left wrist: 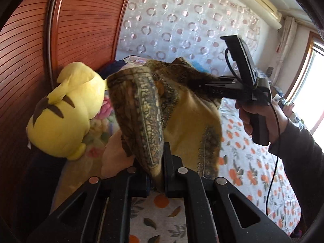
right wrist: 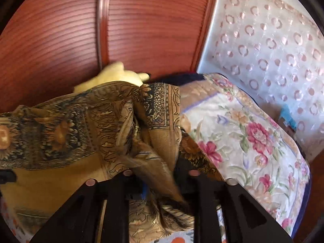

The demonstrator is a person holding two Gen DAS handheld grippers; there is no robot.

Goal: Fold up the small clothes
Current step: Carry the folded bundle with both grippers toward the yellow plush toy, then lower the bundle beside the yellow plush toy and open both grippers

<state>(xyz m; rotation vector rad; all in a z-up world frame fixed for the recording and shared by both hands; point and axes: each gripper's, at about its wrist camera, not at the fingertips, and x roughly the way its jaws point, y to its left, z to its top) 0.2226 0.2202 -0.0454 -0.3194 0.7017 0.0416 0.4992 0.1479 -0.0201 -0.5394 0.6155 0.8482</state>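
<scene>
A brown and gold patterned scarf (left wrist: 182, 109) hangs in the air above the bed, stretched between my two grippers. My left gripper (left wrist: 157, 174) is shut on one bunched edge of it, close to the camera. My right gripper (left wrist: 202, 85) is shut on the far edge at upper right, held by a hand (left wrist: 261, 117). In the right wrist view the scarf (right wrist: 81, 133) drapes left from my right gripper (right wrist: 160, 182), which pinches a gathered fold; its fingertips are hidden under the cloth.
A yellow plush toy (left wrist: 66, 111) lies against the ribbed wooden headboard (left wrist: 81, 24). A floral quilt (right wrist: 243, 137) is piled at the head of the bed. The orange-print bedsheet (left wrist: 253, 172) lies below. A cable (left wrist: 273, 172) hangs from the right gripper.
</scene>
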